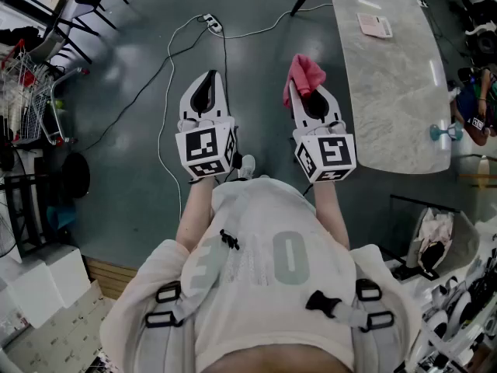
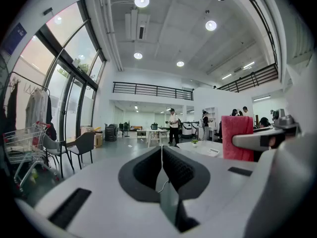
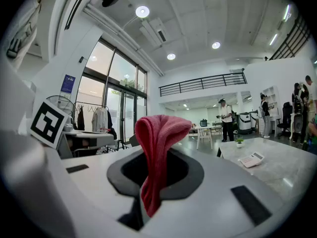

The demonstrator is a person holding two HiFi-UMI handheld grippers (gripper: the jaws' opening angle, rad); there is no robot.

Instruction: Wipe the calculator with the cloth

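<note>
Here, both grippers are held out level above the grey floor [image 1: 132,130], side by side but apart, in front of the person's chest. The left gripper [image 2: 162,155] has its jaws pressed together with nothing between them. The right gripper [image 1: 304,92] is clenched on the red cloth [image 3: 157,143], which stands up out of the jaws and folds over at the top.

The calculator [image 1: 375,25] lies flat on the long pale table [image 1: 396,99], towards its far end. It is ahead and to the right of the right gripper, well apart from the cloth. It looks pale pink, though it is too small for its keys to be made out. In the right gripper view it sits near the table's edge, with a small potted plant [image 3: 239,142] beyond it. A teal dumbbell [image 1: 446,133] rests near the table's closer end.

White cables [image 1: 167,76] trail across the floor ahead of the left gripper and run to a power strip [image 1: 211,25]. A shopping cart [image 1: 23,92] stands at the far left. In both gripper views several people stand far off in the hall.
</note>
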